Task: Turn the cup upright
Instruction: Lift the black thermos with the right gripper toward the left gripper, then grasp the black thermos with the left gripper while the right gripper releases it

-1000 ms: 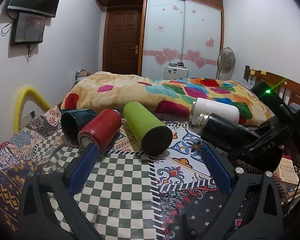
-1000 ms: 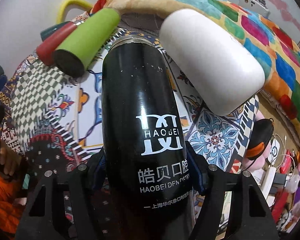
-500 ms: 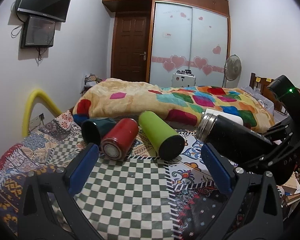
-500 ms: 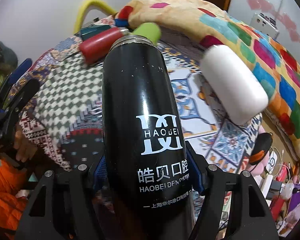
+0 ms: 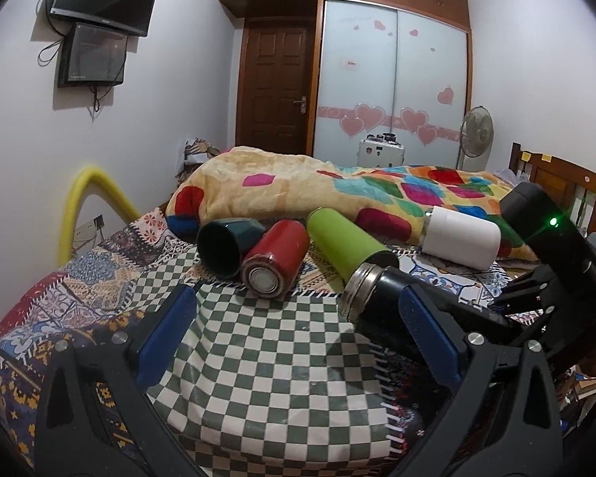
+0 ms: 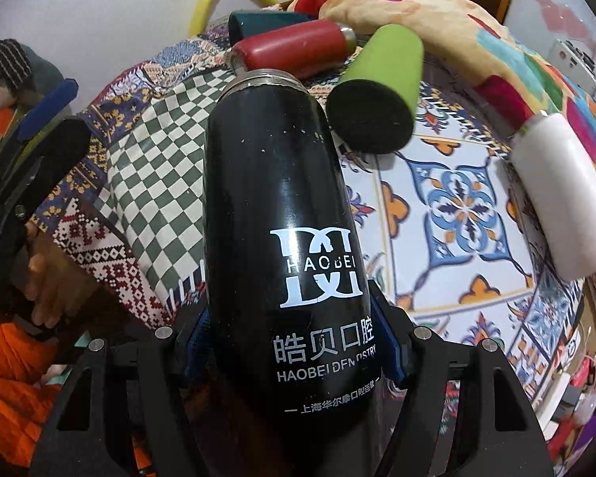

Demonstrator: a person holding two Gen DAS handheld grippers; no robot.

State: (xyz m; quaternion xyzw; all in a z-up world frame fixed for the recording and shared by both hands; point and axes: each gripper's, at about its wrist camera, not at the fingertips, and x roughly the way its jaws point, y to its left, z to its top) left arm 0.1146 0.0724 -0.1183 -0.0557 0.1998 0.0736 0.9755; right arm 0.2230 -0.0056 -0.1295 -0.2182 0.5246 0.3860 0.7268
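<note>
Beside the green cup (image 6: 377, 91), the right tool (image 6: 294, 342) grips the black cup (image 6: 282, 214); the left tool (image 5: 298, 334) gapes.

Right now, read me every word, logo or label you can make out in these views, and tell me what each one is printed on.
"HAOBEI" across a large white logo: on the black cup, held in the right gripper.
"皓贝口腔": on the same cup, below the logo.
"HAOBEI DEN ISTRY", one letter partly lost: next line down.
"上海华尔康口腔连锁", small and partly cut off: bottom line.
Small red label on the wardrobe door: too small to read.
</note>
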